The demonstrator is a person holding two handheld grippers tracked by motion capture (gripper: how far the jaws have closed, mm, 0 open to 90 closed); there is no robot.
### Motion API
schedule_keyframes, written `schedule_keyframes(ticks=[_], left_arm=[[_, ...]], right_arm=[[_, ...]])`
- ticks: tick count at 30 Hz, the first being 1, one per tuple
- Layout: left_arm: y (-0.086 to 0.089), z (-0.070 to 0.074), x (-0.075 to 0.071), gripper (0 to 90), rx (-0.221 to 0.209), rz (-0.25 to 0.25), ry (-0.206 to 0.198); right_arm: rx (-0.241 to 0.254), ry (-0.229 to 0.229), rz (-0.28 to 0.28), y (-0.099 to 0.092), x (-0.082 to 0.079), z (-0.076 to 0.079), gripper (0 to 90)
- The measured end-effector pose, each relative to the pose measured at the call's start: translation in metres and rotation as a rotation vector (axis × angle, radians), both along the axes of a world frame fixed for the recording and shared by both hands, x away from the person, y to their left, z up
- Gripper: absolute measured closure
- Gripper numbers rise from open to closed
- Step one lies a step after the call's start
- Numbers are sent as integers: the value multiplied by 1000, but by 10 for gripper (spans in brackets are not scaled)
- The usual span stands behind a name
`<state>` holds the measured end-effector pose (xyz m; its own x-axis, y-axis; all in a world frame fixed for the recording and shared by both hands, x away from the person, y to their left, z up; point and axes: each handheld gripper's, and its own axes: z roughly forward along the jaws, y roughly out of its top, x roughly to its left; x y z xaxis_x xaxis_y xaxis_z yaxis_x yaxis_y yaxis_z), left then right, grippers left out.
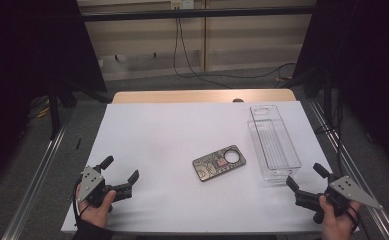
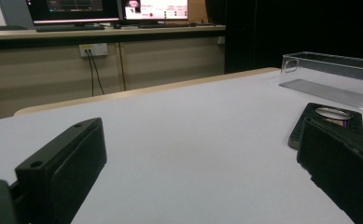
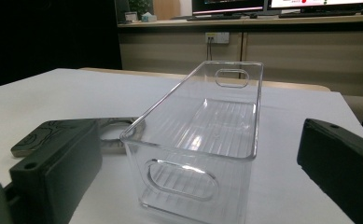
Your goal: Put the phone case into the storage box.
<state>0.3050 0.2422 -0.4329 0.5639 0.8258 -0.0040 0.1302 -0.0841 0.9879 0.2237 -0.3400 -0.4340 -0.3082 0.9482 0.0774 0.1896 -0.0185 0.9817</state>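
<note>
- The tabletop (image 1: 157,130), covered in white, carries two things: a bin at the right and a phone case near the middle.
- The clear plastic bin (image 1: 274,142) stands upright along the right side, long axis running near to far, with nothing inside it. In the right gripper view it (image 3: 202,135) sits just ahead of the spread jaws.
- The dark phone case (image 1: 219,163), patterned and with a round ring at one end, lies flat just left of the bin, apart from it.
- The left tool (image 1: 121,176) hovers at the near left corner, released, jaws wide, grasping nothing; the case is well apart from it.
- The right tool (image 1: 304,180) sits at the near right, released too, close to the bin's near end.
- Judging by this, nothing is done yet: the case is ungrasped and presumably has to go into the bin.
- Hard to make out: the case's pattern. Both hands are cut off by the near edge of the high view.
</note>
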Motion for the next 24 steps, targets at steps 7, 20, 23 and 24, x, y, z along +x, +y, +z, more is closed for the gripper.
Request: schedule_keyframes(ticks=[7, 20, 23, 24], left_arm=[[-3, 0, 1, 13, -6, -13, 14], [-8, 1, 3, 27, 2, -66, 66], [-8, 2, 4, 35, 7, -94, 68], [-8, 3, 4, 34, 8, -111, 78]], right_arm=[[15, 8, 7, -1, 0, -1, 0], [1, 14, 18, 1, -3, 0, 0], [-4, 16, 24, 2, -3, 0, 0], [-3, 15, 22, 2, -3, 0, 0]])
